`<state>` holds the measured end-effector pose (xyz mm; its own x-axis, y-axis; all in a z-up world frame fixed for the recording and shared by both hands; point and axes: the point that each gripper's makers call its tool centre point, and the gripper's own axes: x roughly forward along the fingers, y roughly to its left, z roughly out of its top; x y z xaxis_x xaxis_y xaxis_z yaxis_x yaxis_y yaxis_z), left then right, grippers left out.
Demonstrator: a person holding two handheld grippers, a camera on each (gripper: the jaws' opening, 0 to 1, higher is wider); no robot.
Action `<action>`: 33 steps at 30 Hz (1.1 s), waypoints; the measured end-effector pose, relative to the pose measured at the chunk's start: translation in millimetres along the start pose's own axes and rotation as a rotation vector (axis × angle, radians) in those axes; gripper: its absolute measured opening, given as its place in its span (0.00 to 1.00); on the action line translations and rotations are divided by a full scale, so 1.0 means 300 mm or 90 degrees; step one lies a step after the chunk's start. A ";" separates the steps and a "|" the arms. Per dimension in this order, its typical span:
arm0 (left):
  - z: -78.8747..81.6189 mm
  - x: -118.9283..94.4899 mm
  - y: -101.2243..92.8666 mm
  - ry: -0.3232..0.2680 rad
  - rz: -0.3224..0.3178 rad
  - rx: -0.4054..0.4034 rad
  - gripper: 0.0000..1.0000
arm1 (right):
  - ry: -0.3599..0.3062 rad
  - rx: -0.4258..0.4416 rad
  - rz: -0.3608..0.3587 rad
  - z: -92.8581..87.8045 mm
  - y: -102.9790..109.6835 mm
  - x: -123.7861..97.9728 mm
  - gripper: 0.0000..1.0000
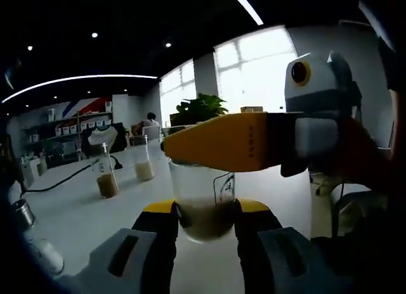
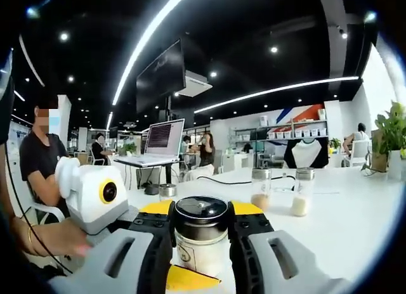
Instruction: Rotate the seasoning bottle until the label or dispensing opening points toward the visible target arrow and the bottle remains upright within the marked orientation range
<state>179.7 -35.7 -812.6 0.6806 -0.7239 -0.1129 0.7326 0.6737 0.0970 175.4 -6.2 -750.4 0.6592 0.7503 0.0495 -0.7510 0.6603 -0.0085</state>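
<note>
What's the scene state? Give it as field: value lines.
held item: bottle, upright, dark cap on top
left gripper: shut on bottle base
right gripper: shut on bottle near the cap
contents: brownish powder at the bottom
other jars: two jars standing on the table beyond, apart from the bottle
target arrow: cannot tell
background: laptop, plant

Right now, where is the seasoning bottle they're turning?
The seasoning bottle stands upright on the white table, between both tools: the right tool at its cap, the left tool at its base.
</note>
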 end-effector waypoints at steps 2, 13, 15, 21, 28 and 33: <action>-0.002 0.005 0.012 -0.001 0.026 -0.014 0.39 | -0.001 -0.003 -0.006 0.003 -0.005 0.001 0.30; -0.009 0.011 0.049 0.065 0.146 0.091 0.42 | -0.018 0.021 -0.018 0.035 -0.010 0.014 0.30; -0.005 0.009 0.053 0.063 0.173 0.086 0.42 | -0.022 0.025 -0.017 0.042 -0.006 0.016 0.30; 0.005 -0.005 0.062 0.045 0.215 0.046 0.43 | -0.027 0.034 -0.025 0.044 -0.005 0.020 0.30; -0.002 -0.021 0.076 0.044 0.244 0.003 0.44 | -0.025 0.028 -0.022 0.043 0.019 0.024 0.30; 0.016 -0.024 0.081 0.031 0.261 0.002 0.42 | -0.022 0.019 -0.020 0.042 0.031 0.029 0.31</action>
<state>192.6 -14.8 -804.8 0.9150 -0.3879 -0.1113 0.4012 0.9041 0.1470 173.6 6.1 -737.3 0.6814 0.7270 0.0844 -0.7308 0.6822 0.0239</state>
